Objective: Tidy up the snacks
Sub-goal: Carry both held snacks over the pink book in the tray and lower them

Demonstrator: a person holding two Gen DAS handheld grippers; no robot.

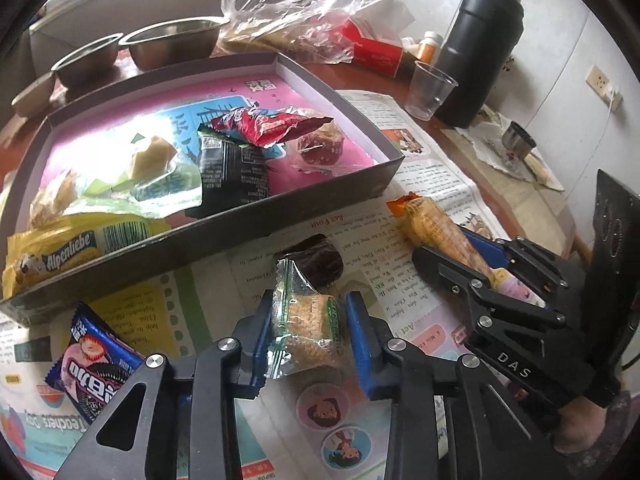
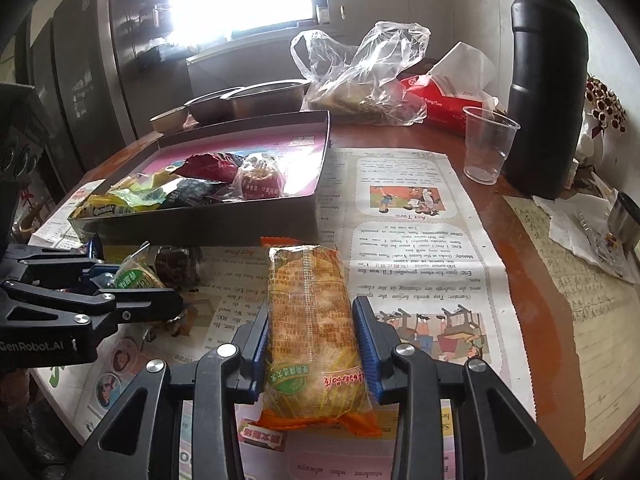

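Note:
My left gripper [image 1: 308,332] is shut on a small clear-and-green wrapped cake [image 1: 310,330], just in front of the dark shallow box [image 1: 304,196]. It also shows in the right wrist view [image 2: 132,276]. My right gripper [image 2: 312,340] is shut on an orange-wrapped cracker pack [image 2: 312,320], seen at the right in the left wrist view [image 1: 440,236]. The box [image 2: 200,224] holds several snacks: a red pack [image 1: 268,120], a black pack [image 1: 232,172], a yellow Alpenliebe bag [image 1: 64,252]. A dark wrapped sweet [image 1: 316,260] lies in front of the box.
A blue Oreo pack [image 1: 92,364] lies on the newspaper at left. Behind the box stand steel bowls [image 1: 172,44], a plastic bag [image 2: 360,76] and a red tissue pack [image 2: 444,108]. A clear cup [image 2: 488,144] and a black thermos [image 2: 548,84] stand at right.

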